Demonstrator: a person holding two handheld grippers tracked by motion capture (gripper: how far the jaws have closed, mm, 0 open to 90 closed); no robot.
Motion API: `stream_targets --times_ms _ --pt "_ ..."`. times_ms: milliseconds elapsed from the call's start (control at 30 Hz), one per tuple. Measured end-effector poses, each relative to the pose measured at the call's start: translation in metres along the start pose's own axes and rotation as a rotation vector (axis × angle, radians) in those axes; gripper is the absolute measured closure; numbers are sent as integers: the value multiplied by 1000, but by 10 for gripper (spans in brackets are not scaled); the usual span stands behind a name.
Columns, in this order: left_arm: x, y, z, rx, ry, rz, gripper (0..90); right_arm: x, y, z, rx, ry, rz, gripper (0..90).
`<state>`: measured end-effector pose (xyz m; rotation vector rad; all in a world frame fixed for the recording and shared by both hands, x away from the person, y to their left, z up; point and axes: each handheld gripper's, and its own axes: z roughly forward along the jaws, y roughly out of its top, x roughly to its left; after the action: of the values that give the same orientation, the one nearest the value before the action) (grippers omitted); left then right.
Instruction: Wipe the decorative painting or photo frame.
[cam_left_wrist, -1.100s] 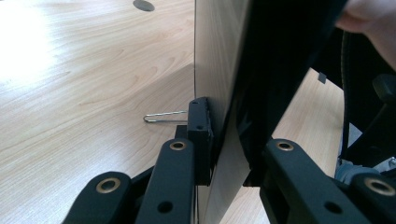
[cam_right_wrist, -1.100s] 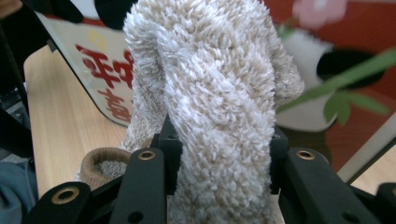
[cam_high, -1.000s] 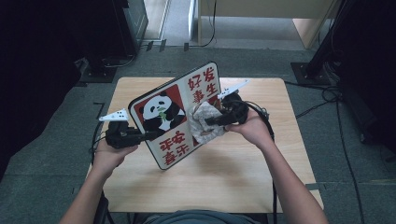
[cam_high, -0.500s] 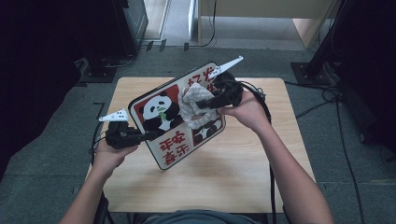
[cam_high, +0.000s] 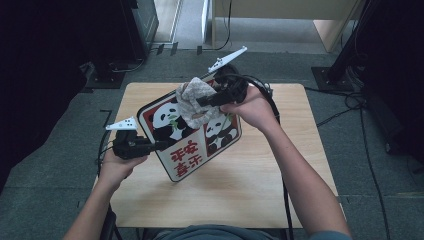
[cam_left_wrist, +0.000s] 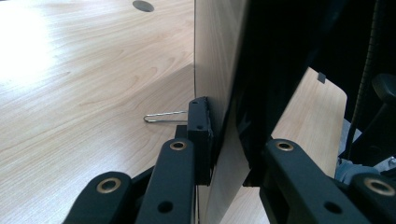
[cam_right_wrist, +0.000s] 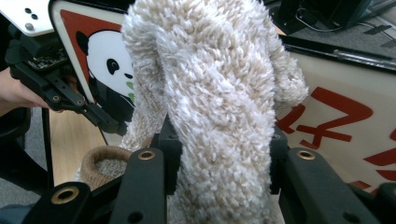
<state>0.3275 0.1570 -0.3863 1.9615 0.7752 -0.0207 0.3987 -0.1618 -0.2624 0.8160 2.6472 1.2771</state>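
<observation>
- Left claw: clamped on the near-left edge of the panda board. In the left gripper view the board stands edge-on between the two jaws, w/ pads pressed on both faces.
- Board posn: held tilted above the wooden table, printed face up toward the camera. Near corner sits low over the table centre; far corner rises toward the table's far edge.
- Right claw: clenched on a fluffy beige cloth. In the right gripper view the cloth bulges up between the jaws and hangs over them on both sides.
- Cloth posn: bunched at the tip of the right claw, lying against the far upper part of the board's face, betw. the two panda prints. Whether it presses on the board or just rests there: cannot tell.
- Claw-to-claw: left claw near-left of the board, right claw at its far side; well apart, board spans betw. them.
- Right gripper view also shows the left claw gripping the board edge, w/ the hand behind it.
</observation>
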Motion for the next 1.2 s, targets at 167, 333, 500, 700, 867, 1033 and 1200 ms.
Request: stream_targets --times_ms 167,333,500,700,867,1033,1200 --pt "0 0 0 0 2 3 796 -2 -6 4 -4 3 5 637" --pt "-1 1 0 2 6 1 797 -3 -12 7 2 5 2 636" --pt "-1 1 0 3 7 -3 798 -4 -21 12 1 11 4 633" --pt "0 1 0 0 5 -1 798 -5 -31 17 2 19 11 632" --pt "0 0 0 -1 6 0 798 -5 -37 20 2 25 19 632" --pt "0 0 0 -2 3 -6 797 -5 -46 25 2 28 23 630" --pt "0 0 0 -2 3 -4 797 -5 -55 29 7 34 35 630"
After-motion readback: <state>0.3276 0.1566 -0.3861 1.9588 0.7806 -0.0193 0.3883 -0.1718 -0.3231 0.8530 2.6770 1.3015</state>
